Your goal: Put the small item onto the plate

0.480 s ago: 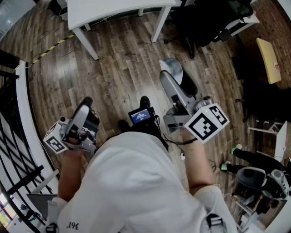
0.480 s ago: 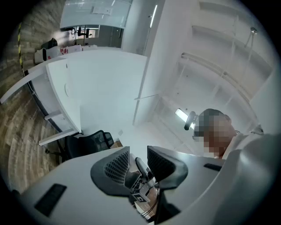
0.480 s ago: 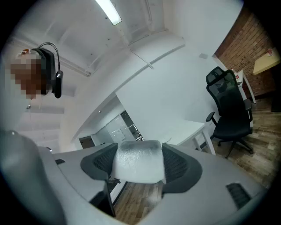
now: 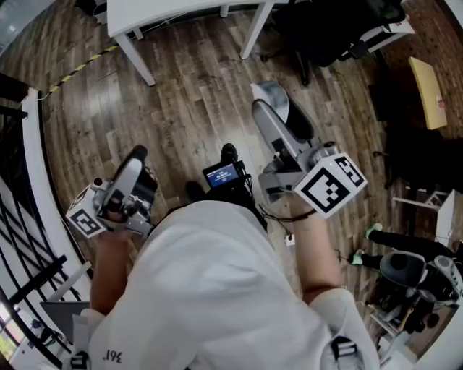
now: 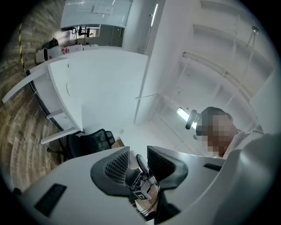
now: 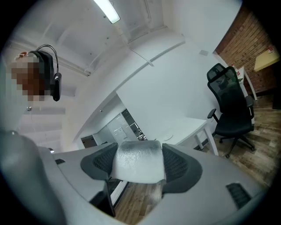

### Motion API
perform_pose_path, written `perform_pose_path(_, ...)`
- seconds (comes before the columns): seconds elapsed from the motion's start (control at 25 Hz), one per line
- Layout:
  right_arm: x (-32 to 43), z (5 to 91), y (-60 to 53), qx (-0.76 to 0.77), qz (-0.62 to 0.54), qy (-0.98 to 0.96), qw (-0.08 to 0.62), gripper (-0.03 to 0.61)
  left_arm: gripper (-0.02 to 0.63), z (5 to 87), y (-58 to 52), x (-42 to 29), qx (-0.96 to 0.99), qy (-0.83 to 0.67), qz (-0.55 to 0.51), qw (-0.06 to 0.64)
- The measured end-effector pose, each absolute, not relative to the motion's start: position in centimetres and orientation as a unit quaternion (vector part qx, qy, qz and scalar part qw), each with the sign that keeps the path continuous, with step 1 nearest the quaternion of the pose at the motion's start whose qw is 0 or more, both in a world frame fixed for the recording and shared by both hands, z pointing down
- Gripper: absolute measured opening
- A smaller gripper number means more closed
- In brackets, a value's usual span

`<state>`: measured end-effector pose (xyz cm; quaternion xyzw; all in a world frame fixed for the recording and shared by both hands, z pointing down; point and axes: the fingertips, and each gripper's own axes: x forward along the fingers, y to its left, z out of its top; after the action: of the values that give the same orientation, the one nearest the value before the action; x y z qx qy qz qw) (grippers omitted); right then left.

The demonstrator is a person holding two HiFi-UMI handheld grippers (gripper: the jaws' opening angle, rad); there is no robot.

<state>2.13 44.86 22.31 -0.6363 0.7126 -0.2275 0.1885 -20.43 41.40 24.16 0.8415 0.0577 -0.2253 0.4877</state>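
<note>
My right gripper (image 6: 138, 166) is shut on the small item (image 6: 138, 168), a frosty whitish block that fills the gap between both ribbed pads. In the head view the right gripper (image 4: 273, 107) points away from the person over the wooden floor, and the pale small item (image 4: 270, 92) shows at its tip. The left gripper (image 4: 136, 157) is held low at the left, pointing forward. Seen from its own camera, the left gripper (image 5: 138, 158) stands open with nothing between its pads. No plate shows in any view.
A white table (image 4: 181, 13) stands ahead at the top of the head view, with a black office chair (image 4: 325, 32) to its right. A black railing (image 4: 18, 209) runs along the left. A yellow board (image 4: 427, 94) and gear lie at the right.
Both grippers have drifted slightly up in the head view. The right one still holds the whitish block, and the left stays open.
</note>
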Motion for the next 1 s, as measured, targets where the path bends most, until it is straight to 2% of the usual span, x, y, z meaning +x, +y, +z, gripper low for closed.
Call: perform_pose_path(1.0, 1.9, 23.6, 45.9, -0.644, -0.253, 0.696, 0.193, 0.318, 0.107, 24.5, 42.1, -19.8, 0.838, 0.072, -0.214, 0.498)
